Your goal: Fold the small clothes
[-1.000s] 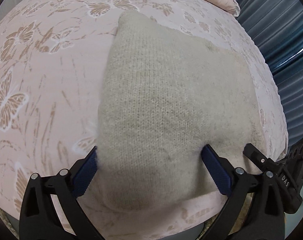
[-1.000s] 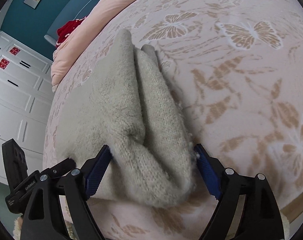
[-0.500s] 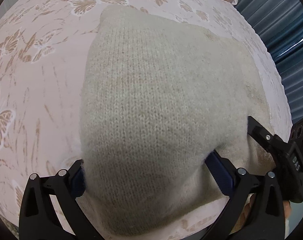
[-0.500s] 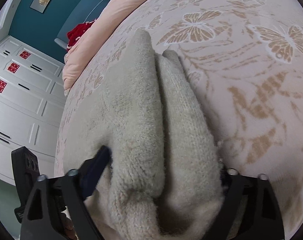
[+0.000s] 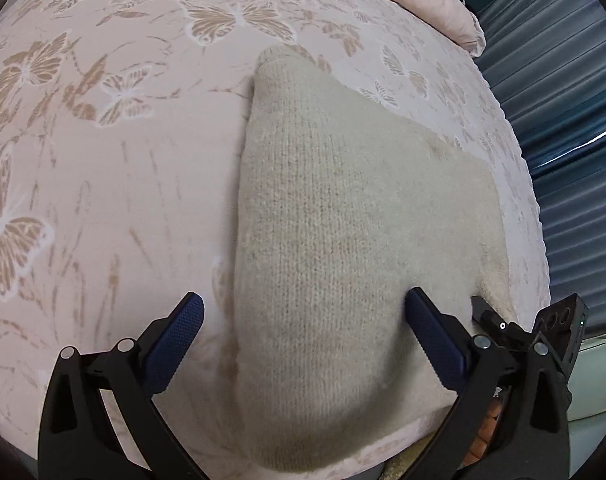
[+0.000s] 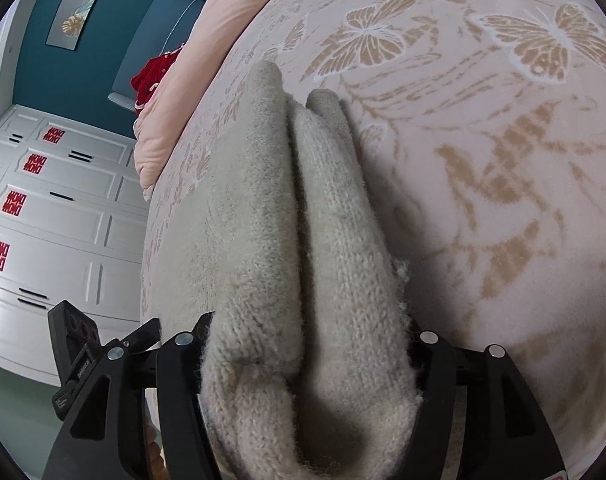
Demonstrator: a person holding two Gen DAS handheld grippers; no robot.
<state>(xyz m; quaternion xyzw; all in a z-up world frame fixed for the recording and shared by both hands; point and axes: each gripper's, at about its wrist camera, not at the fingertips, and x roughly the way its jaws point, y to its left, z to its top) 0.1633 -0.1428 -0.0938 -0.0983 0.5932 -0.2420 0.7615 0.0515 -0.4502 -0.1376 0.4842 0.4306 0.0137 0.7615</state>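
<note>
A folded beige knit garment [image 5: 343,240] lies on the pink butterfly-print bedspread [image 5: 103,160]. My left gripper [image 5: 303,336] is open, its blue pads either side of the garment's near edge, resting over it. In the right wrist view the same garment [image 6: 303,240] shows as thick folded layers running away from me. My right gripper [image 6: 307,344] has its jaws around the near end of the folded layers; the cloth hides the pads, so I cannot tell how tightly it holds.
The bed edge runs along the right in the left wrist view, with blue curtains [image 5: 563,140] beyond. A pink pillow [image 6: 207,40], a red item [image 6: 153,76] and white drawers [image 6: 43,220] lie to the left in the right wrist view.
The left gripper pushed over the garment, then drew back, and its pads now show clear of the cloth. The right gripper moved forward onto the garment's folded end, which now covers its pads.
</note>
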